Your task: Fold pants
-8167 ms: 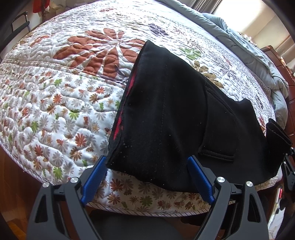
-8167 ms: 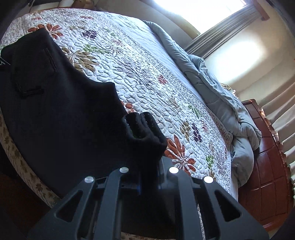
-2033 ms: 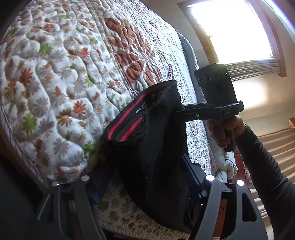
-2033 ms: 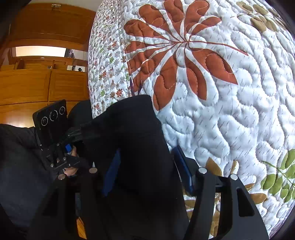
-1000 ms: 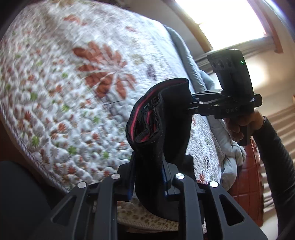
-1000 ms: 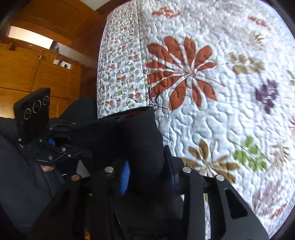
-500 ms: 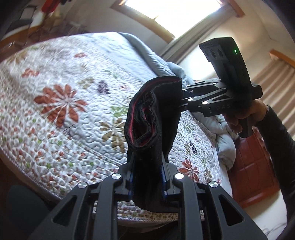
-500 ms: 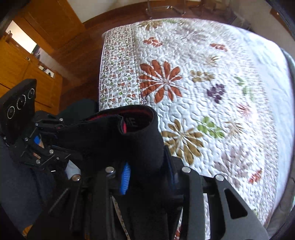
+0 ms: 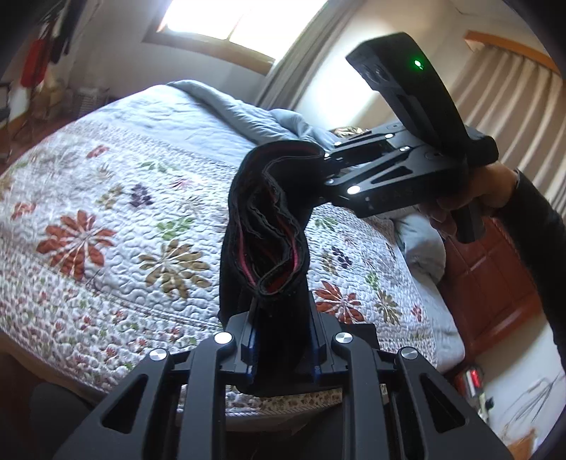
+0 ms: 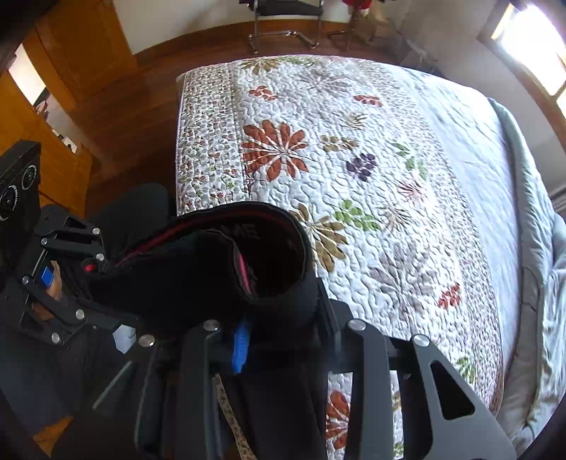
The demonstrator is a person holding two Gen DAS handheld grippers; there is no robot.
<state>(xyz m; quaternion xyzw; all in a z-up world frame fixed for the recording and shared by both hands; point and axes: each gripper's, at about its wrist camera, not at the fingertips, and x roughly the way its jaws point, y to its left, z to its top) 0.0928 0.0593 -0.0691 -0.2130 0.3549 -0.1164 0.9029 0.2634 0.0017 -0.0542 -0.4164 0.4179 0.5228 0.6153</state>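
Note:
The black pants (image 9: 269,226), with a red-trimmed waistband, hang in the air above the bed, bunched between both grippers. My left gripper (image 9: 283,339) is shut on one end of the waistband at the bottom of the left wrist view. My right gripper (image 10: 283,329) is shut on the other end of the pants (image 10: 212,269). In the left wrist view the right gripper (image 9: 323,170) shows at upper right, held by a hand, clamping the far edge. In the right wrist view the left gripper (image 10: 95,262) shows at far left.
A floral quilt (image 9: 106,219) covers the bed (image 10: 389,159) below. A grey-blue duvet (image 9: 247,113) lies bunched along the far side. A wooden headboard (image 9: 495,283) is at right. Wooden floor and cabinets (image 10: 70,70) lie beyond the bed's foot, with a chair (image 10: 283,21).
Both grippers closed on the pants and lifted them off the quilt. Over the last second they rose higher and the views tilted up across the bed.

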